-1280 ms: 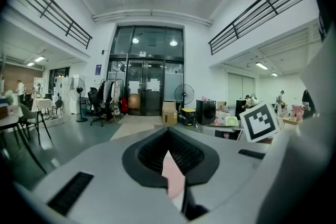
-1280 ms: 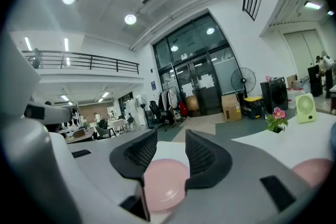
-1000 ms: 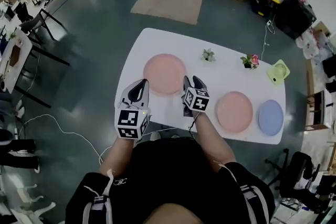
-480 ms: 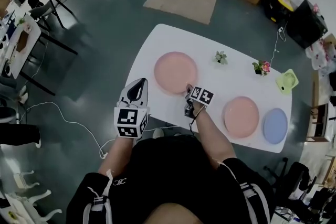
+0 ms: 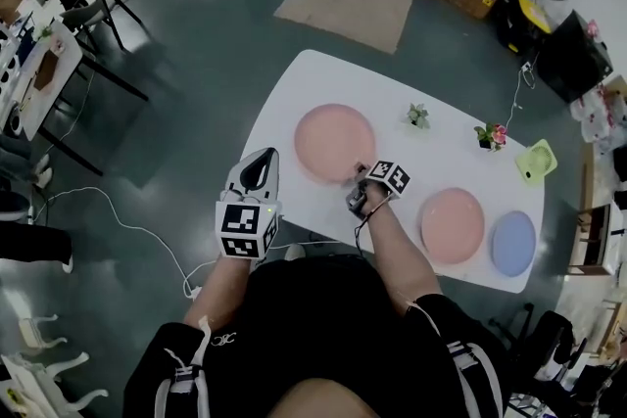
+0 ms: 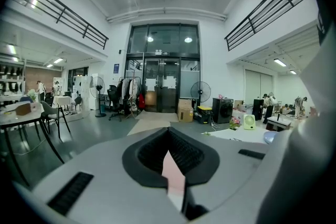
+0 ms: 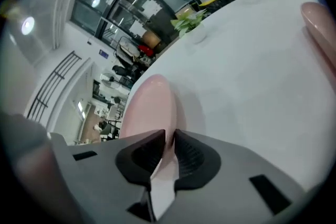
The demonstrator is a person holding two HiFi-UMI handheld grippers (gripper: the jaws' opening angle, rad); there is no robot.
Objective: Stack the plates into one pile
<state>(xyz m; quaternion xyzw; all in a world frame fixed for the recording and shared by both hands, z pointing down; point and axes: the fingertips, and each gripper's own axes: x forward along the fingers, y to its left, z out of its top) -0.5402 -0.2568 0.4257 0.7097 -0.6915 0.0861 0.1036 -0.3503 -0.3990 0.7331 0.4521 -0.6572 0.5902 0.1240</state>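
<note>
Lying flat on the white oval surface [image 5: 407, 162], the large round pink plate [image 5: 335, 143] has its near rim clamped by the right gripper [image 5: 360, 183], whose fingers have just closed on it. A smaller pink plate [image 5: 452, 225] waits well to those fingers' right. The left gripper [image 5: 262, 157], fingers together and empty, hangs off to their left.

The head view looks steeply down from above the person onto the whole white table [image 5: 431, 162]. The camera on the left claw [image 5: 259, 160] faces nearly level toward far glass doors [image 6: 164, 84], with the table's end to the right of the claw. The right claw [image 5: 358, 179] carries a camera rolled sideways, close over the pink plate [image 5: 335, 143] just ahead of it. The head view shares that plate and the potted plant [image 5: 418, 116] beyond.
</note>
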